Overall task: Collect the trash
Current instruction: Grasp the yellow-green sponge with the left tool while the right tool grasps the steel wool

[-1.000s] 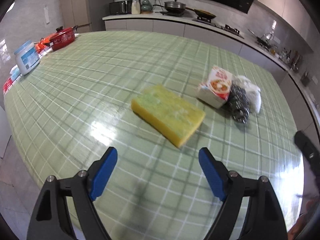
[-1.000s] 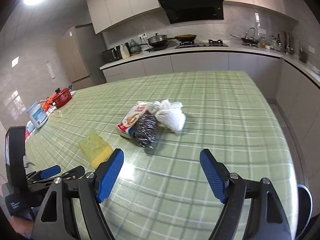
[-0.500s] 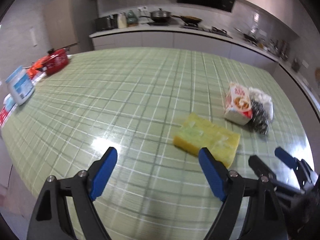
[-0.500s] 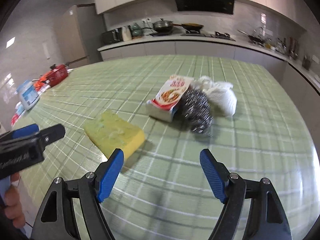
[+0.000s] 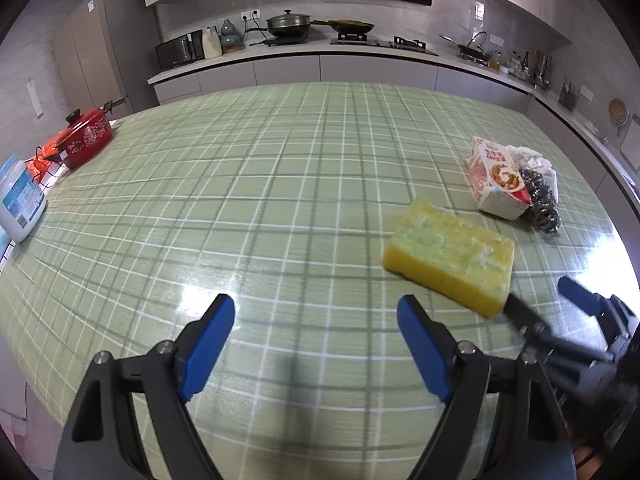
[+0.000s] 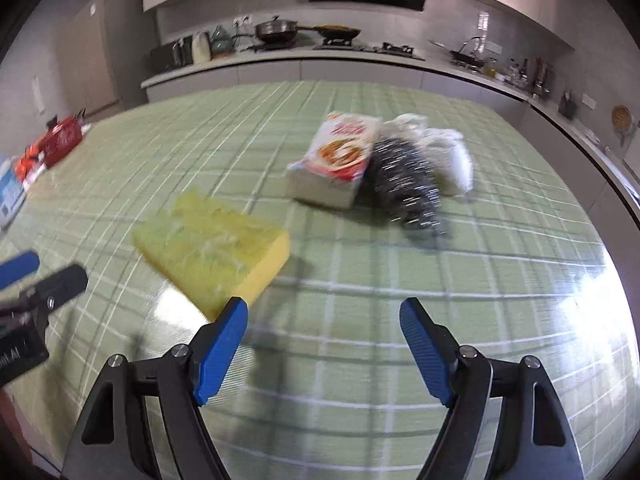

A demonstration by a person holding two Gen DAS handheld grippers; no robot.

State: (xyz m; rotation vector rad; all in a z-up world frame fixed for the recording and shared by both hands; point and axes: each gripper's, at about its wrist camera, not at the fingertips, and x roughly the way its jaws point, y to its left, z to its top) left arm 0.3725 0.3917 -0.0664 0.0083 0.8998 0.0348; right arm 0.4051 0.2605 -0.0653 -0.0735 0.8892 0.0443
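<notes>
A yellow sponge (image 5: 450, 254) (image 6: 214, 244) lies on the green checked table (image 5: 248, 184). Behind it sit a red and white food box (image 5: 496, 178) (image 6: 334, 162), a steel wool scrubber (image 5: 542, 200) (image 6: 404, 184) and a crumpled white bag (image 5: 532, 158) (image 6: 444, 154), all touching. My left gripper (image 5: 316, 318) is open and empty, left of the sponge. My right gripper (image 6: 322, 322) is open and empty, its left finger just in front of the sponge's near corner. The right gripper also shows in the left wrist view (image 5: 540, 300).
A red pot (image 5: 84, 136) (image 6: 60, 140) and a white tub with a blue label (image 5: 20, 200) stand at the table's left edge. A kitchen counter with a stove and pans (image 5: 288, 26) runs behind the table. The table edge curves off at the right.
The right gripper has moved forward and down toward the sponge and the trash pile. The left gripper has turned left, so the sponge sits further right in its view.
</notes>
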